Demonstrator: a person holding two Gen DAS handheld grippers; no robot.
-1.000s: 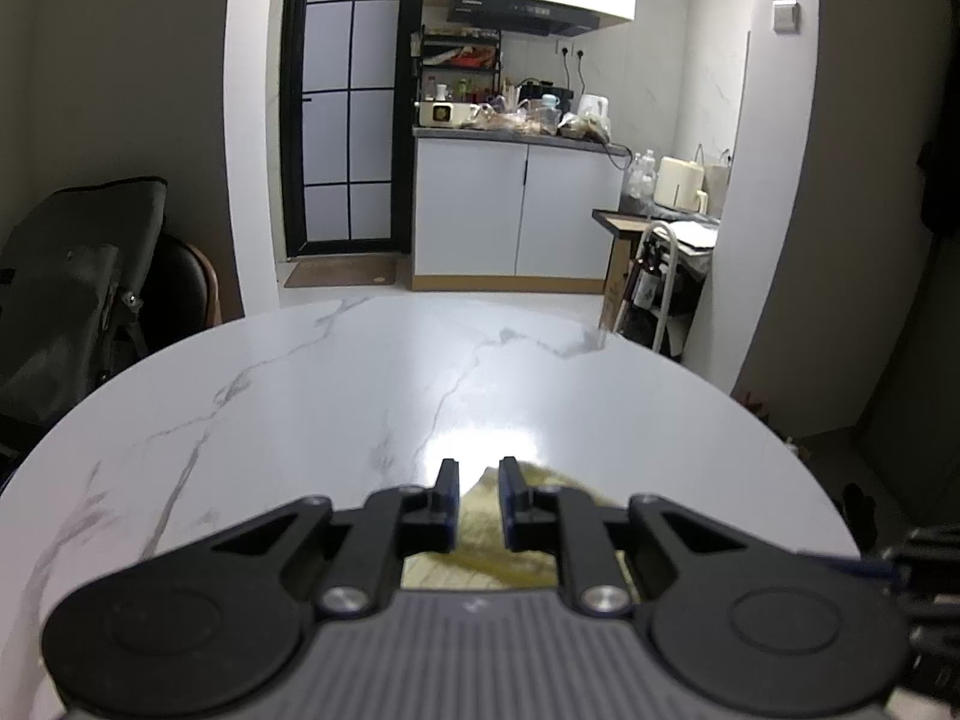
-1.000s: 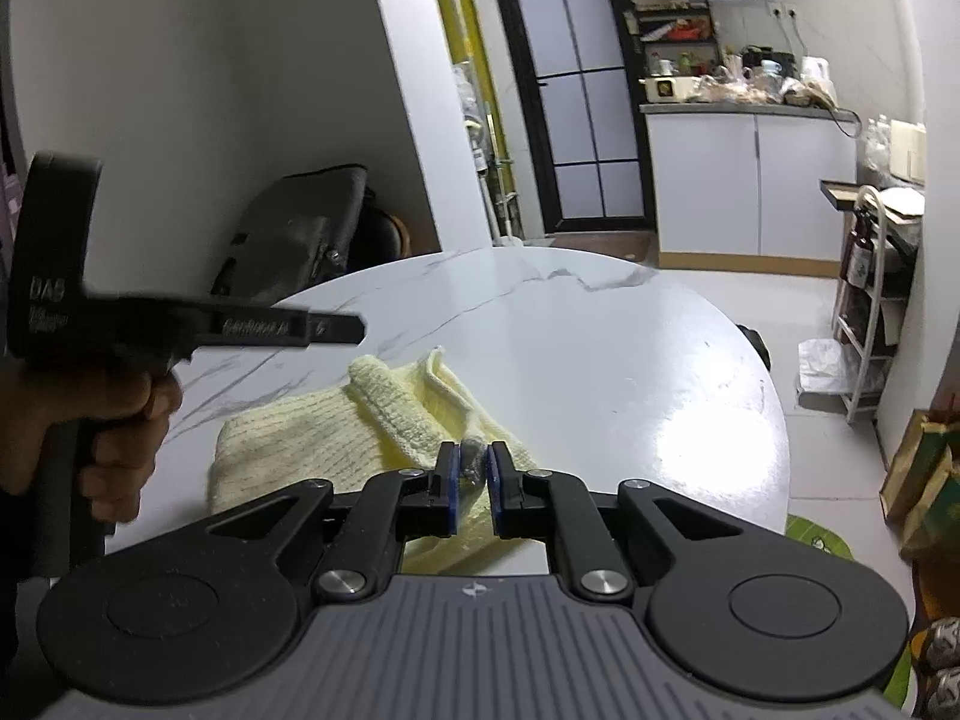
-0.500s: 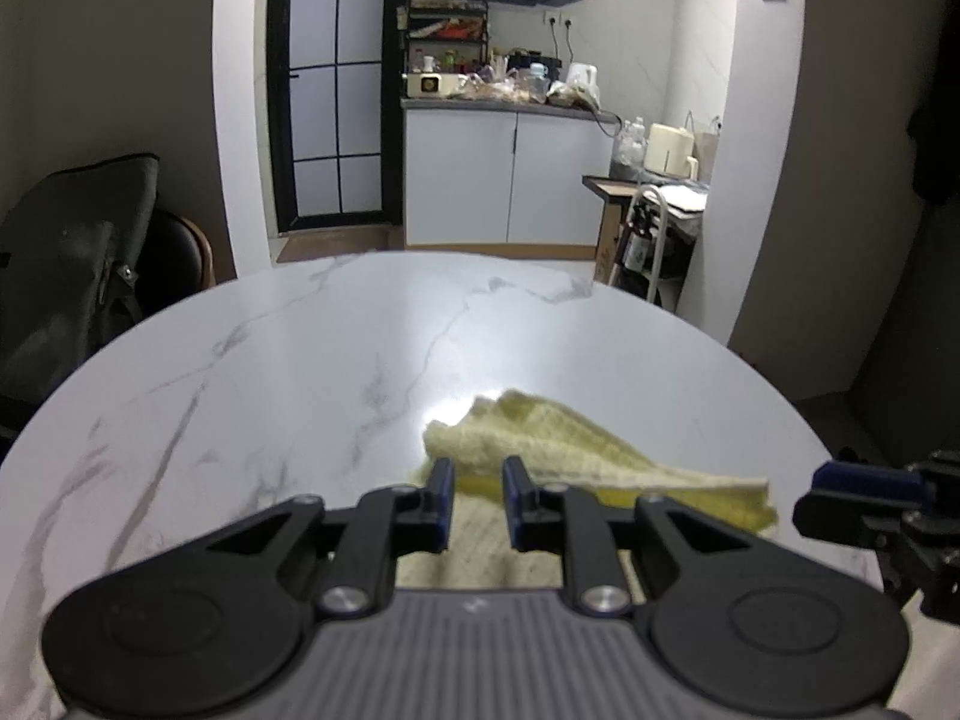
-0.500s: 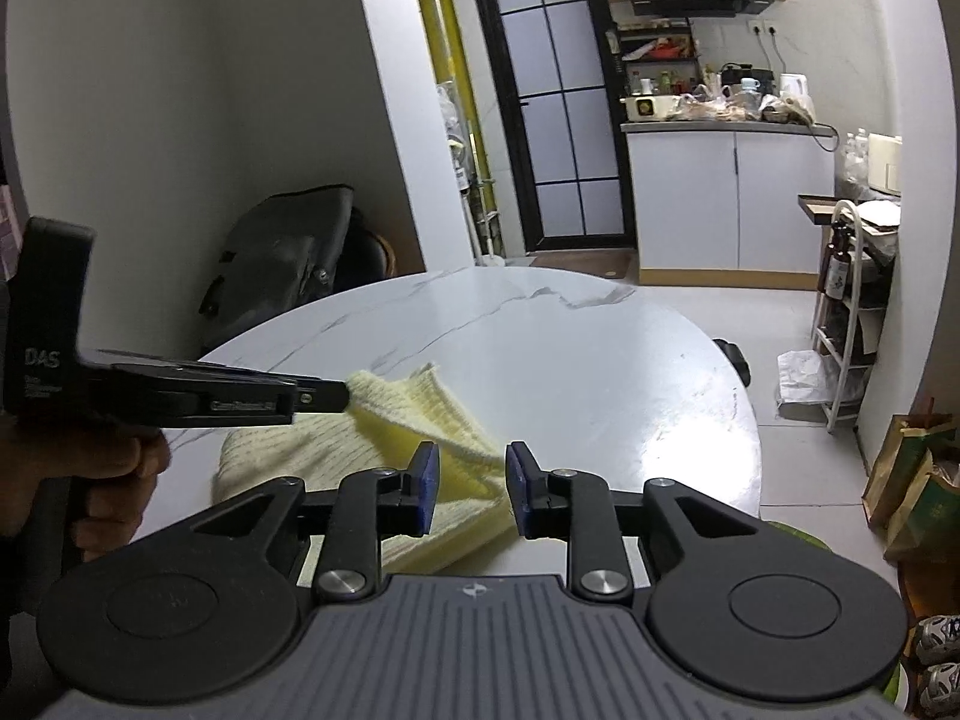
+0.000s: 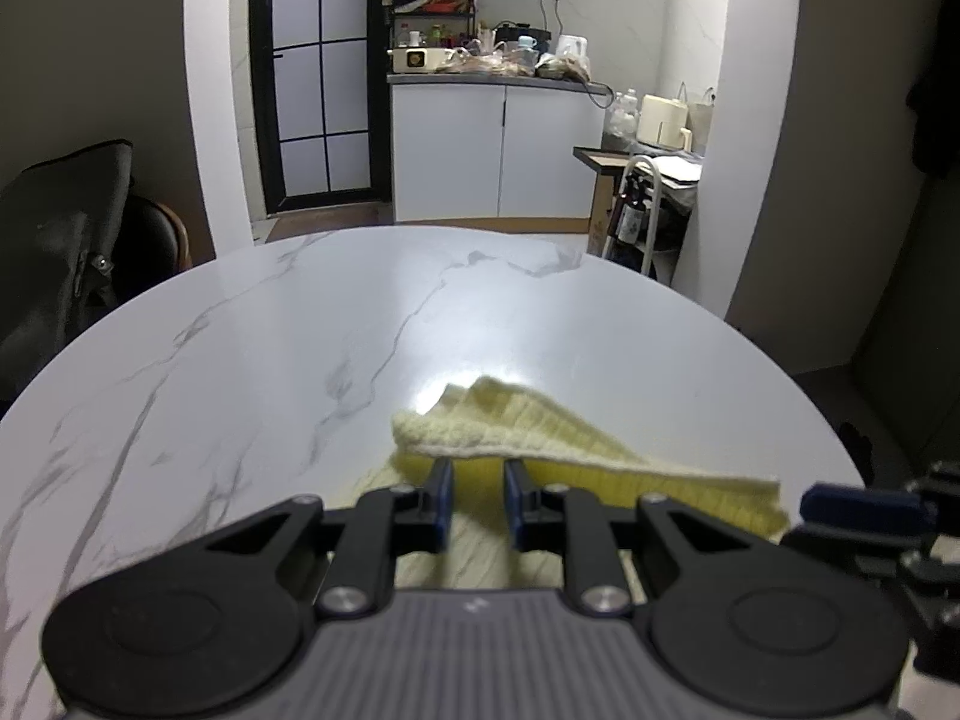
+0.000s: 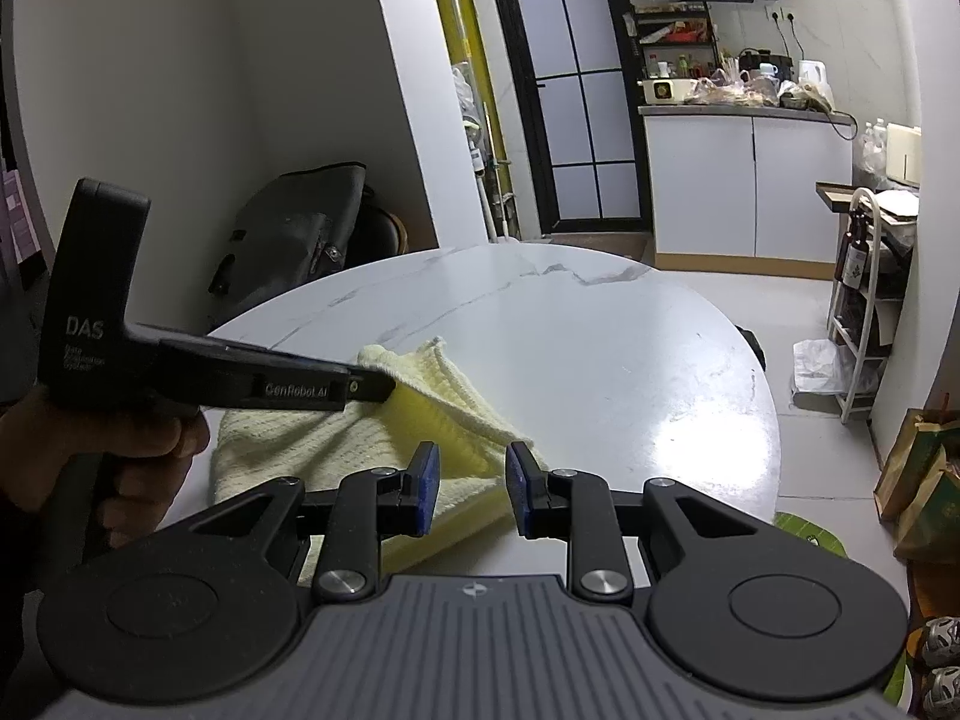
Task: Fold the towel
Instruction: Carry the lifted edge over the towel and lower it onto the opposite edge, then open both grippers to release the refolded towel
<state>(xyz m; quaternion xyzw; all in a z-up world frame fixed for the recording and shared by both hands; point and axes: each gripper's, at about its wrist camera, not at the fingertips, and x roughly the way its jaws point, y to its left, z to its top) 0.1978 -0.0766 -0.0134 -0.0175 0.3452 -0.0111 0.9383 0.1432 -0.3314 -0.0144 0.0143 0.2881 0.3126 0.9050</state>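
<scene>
- The table (image 5: pixel 252 360), round with white marble top, carries only the towel (image 6: pixel 312 450); the rest of its surface is free, so I see nothing that blocks the work
- The towel, pale yellow, lies near the front edge of the table, already doubled: an upper layer sits over a lower one, and one corner lifts a little
- I judge that one fold is done; the layers are not yet flat or aligned, and probably one more fold is left
- The left gripper (image 5: pixel 477 495) has its jaws a small way apart and just opened a little more; the towel edge is right in front of the tips, and I cannot tell if the pads press it
- The right gripper (image 6: pixel 471 489) has just opened its jaws; they stand apart above the near towel corner and hold nothing
- Far behind are a dark bag (image 6: pixel 288 240) on a chair, kitchen cabinets (image 5: pixel 492 150) and a rack (image 6: pixel 864 300), all well apart from the table
</scene>
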